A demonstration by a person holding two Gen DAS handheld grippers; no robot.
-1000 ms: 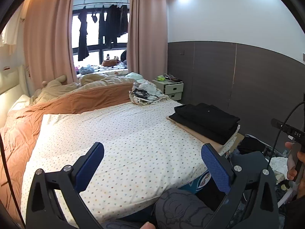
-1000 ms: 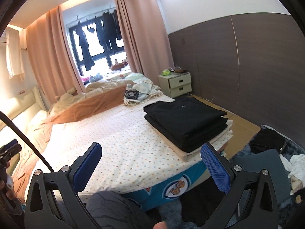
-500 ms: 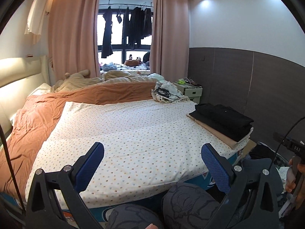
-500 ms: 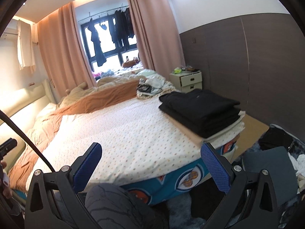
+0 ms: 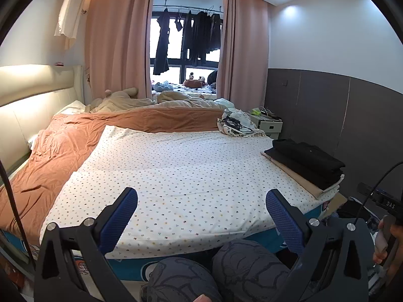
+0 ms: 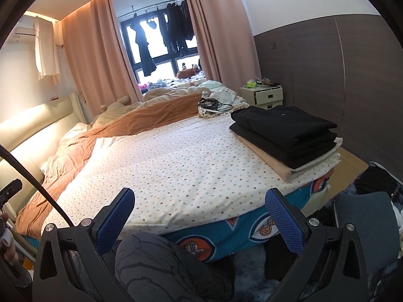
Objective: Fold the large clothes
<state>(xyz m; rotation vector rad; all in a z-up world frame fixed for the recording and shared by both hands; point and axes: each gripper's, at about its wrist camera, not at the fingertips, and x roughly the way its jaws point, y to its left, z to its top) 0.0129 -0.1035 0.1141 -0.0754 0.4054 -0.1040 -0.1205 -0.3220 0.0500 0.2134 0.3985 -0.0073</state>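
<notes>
- Right wrist view: stack of folded black garments (image 6: 284, 128) lies on the right edge of the bed, resting on a folded beige cloth (image 6: 267, 156) and a folded white layer (image 6: 325, 161) beneath it.
- Left wrist view: same stack of folded black garments (image 5: 307, 159) sits at the far right corner of the bed, well apart from both tongs.
- White bedsheet with small coloured dots (image 6: 176, 161) covers the near part of the bed; its middle area is flat and carries no garment.
- Rust-orange quilt (image 5: 63, 151) lies crumpled along the left side and head of the bed, touching the dotted sheet's edge.
- Bundle of pale cloth with black cables on top (image 5: 236, 125) rests at the far right of the bed, beyond the stack.
- Left tongs (image 5: 201, 219): blue-padded fingers stand wide apart, holding nothing, raised in front of the bed's near edge.
- Right tongs (image 6: 200, 217): blue-padded fingers stand wide apart, holding nothing, in front of the bed's near right corner.
- Person's knees in grey patterned trousers (image 5: 216, 269) show between and below the fingers, just beside the bed's teal patterned side (image 6: 241, 231).
- Cream bedside drawer unit (image 6: 264, 95) stands against the dark panelled wall (image 6: 352, 75), behind the stack.
- Dark clothes hang (image 5: 191, 40) at the window between pink curtains (image 5: 115, 45).
</notes>
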